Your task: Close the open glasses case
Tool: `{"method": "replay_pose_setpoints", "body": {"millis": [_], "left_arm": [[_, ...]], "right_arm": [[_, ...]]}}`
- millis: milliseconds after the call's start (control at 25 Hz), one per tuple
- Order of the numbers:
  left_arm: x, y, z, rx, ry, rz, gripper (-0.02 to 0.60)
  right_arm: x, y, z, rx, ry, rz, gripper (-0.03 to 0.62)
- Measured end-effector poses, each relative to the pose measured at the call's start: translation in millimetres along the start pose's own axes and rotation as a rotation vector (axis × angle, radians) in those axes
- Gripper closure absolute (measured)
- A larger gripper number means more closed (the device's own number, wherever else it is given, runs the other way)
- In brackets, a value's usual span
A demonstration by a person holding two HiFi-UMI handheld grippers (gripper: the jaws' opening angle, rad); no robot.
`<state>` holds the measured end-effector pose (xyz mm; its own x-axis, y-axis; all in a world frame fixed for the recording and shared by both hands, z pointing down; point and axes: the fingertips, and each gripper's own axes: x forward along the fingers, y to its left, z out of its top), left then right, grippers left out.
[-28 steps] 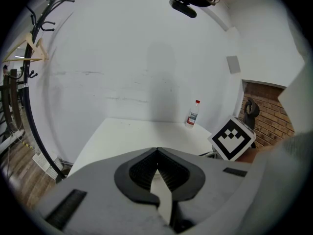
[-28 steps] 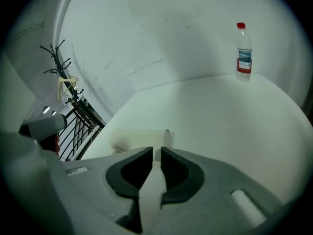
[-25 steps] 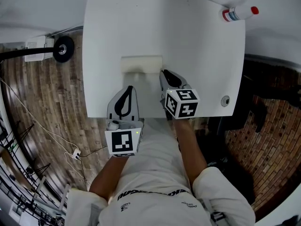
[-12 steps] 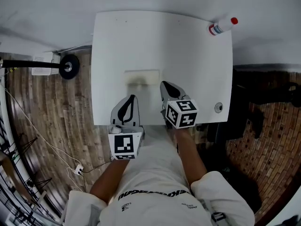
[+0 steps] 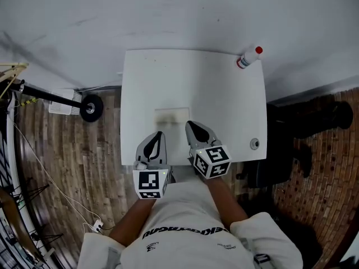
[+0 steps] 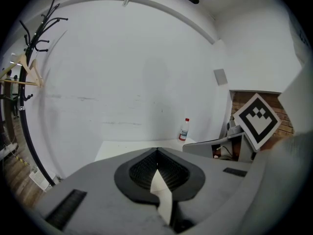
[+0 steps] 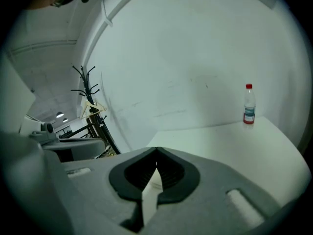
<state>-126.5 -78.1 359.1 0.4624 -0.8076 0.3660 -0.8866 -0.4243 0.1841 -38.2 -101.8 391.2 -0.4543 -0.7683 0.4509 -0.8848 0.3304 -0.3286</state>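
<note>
A pale cream glasses case lies flat near the front middle of the white table; from here I cannot tell whether its lid is up. My left gripper hovers over the table's front edge just short of the case, jaws shut and empty. The right gripper sits by the case's right front corner, also shut on nothing. In the left gripper view the jaws meet at the tip. The right gripper view shows its jaws closed the same way.
A white bottle with a red cap stands at the far right corner, also seen as the bottle and the bottle. A small round fitting sits near the right front edge. A wheeled stand is on the wooden floor at left.
The head view has pulled back and up, so the table looks smaller and sits lower in the frame. Both grippers stay shut near the front edge by the case.
</note>
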Motion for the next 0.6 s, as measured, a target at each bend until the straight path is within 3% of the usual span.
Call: {"method": "replay_pose_setpoints", "body": {"millis": [600], "left_arm": [[-32.7, -18.5, 50.5, 0.016, -0.091, -0.035, 0.584]], "right_arm": [[-61.1, 44.4, 57.5, -0.082, -0.193, -0.009, 0.597]]}}
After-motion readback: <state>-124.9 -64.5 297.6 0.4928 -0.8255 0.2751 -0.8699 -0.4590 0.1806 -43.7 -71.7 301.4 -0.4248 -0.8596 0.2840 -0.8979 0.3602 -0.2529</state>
